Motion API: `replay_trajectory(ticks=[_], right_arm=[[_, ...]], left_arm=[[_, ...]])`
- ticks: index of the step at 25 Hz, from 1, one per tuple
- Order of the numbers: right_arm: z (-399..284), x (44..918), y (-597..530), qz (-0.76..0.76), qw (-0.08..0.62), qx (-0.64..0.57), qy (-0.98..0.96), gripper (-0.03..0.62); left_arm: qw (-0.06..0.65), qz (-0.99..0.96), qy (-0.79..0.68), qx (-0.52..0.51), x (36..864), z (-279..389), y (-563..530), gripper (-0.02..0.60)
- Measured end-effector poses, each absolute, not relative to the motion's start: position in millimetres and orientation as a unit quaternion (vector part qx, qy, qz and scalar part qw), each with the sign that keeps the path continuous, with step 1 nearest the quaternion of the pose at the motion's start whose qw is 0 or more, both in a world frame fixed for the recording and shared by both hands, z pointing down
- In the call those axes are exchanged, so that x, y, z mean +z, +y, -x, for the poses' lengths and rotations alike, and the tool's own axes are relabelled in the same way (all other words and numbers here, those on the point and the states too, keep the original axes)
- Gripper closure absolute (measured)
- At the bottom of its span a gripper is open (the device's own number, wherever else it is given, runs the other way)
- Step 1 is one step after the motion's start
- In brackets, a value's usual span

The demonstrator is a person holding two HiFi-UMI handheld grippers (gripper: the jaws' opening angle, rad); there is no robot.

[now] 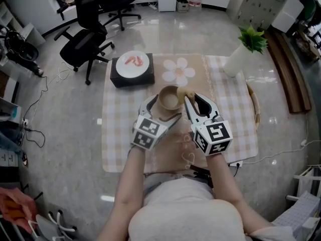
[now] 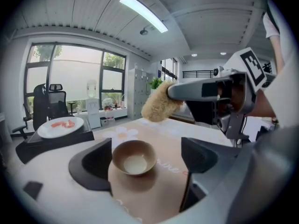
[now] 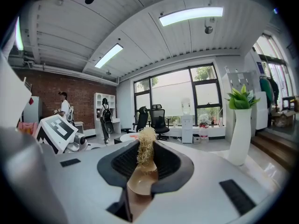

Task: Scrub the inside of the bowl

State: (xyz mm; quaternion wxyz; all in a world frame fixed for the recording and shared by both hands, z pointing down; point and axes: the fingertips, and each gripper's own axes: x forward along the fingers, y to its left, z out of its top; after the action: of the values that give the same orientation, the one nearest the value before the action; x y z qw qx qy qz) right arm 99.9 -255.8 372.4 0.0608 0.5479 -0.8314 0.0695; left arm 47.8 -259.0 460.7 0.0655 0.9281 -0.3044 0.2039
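- Round tan bowl (image 2: 134, 157), smooth with a pale inside, sits on the beige mat (image 2: 163, 139) between the left gripper's (image 1: 163, 109) spread jaws.
- Right gripper (image 3: 145, 169) pinches a coarse, fibrous scrubber (image 3: 146, 146) just above the bowl.

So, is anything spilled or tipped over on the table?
No, nothing stands out. The bowl sits upright on the tablecloth, the plate lies flat on its black box, and the vase stands straight. No spill shows.

two tools (image 1: 163, 112) (image 1: 194, 102), one bowl (image 1: 169, 99), one scrubber (image 1: 184, 93)
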Motion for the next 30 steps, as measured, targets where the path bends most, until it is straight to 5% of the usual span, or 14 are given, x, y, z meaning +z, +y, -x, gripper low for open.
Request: replay_trajectory(ticks=[30], right_arm=[[-81,420,-304,-0.488,0.116,0.079,-0.861,0.505]], left_arm=[[0.092,-0.907,-0.292,0.288,543,-54,-297,0.133]])
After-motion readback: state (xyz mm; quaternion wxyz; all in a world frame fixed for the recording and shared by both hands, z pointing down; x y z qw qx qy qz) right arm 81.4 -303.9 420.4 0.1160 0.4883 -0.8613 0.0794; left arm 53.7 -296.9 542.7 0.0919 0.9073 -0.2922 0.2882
